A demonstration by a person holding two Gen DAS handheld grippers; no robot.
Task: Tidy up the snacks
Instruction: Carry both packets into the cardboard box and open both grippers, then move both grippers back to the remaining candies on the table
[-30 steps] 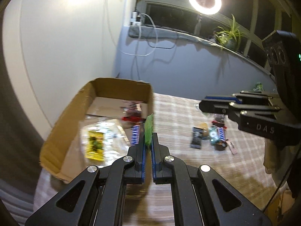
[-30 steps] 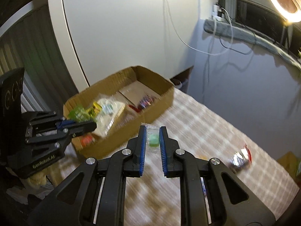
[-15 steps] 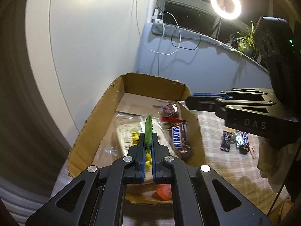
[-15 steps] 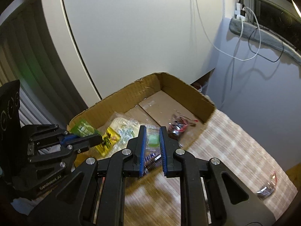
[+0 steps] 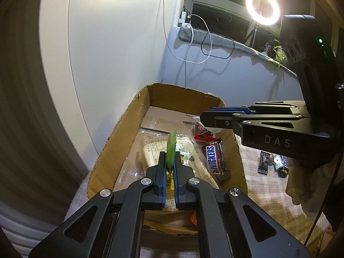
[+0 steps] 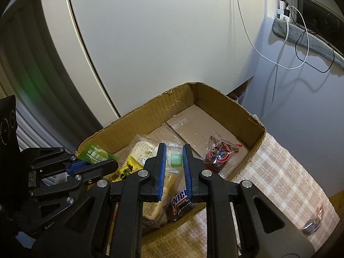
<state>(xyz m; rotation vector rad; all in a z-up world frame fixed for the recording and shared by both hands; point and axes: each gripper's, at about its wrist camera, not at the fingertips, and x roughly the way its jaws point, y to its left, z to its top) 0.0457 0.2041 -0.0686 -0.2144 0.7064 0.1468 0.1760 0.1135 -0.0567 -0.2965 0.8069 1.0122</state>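
Observation:
A shallow cardboard box point(image 5: 120, 133) point(image 6: 148, 111) holds a Snickers bar point(image 5: 215, 159), a clear cracker packet point(image 5: 154, 148), a yellow packet point(image 6: 126, 167) and a red-and-clear candy bag point(image 6: 219, 152). My left gripper point(image 5: 170, 161) is shut on a thin green packet point(image 5: 171, 146), held over the box's near end; the green packet also shows in the right wrist view point(image 6: 94, 152). My right gripper point(image 6: 173, 157) is shut on a small clear packet with a green candy point(image 6: 175, 158), over the box's right side.
Several loose snacks point(image 5: 273, 163) lie on the checked tablecloth point(image 5: 264, 193) right of the box. One wrapped snack point(image 6: 311, 225) lies at the cloth's far right. A white wall panel point(image 6: 161, 43) stands behind the box. Cables point(image 5: 193, 43) hang from the sill.
Both grippers moved left from over the tablecloth to over the box, each still holding its packet. The box now fills the middle of both views.

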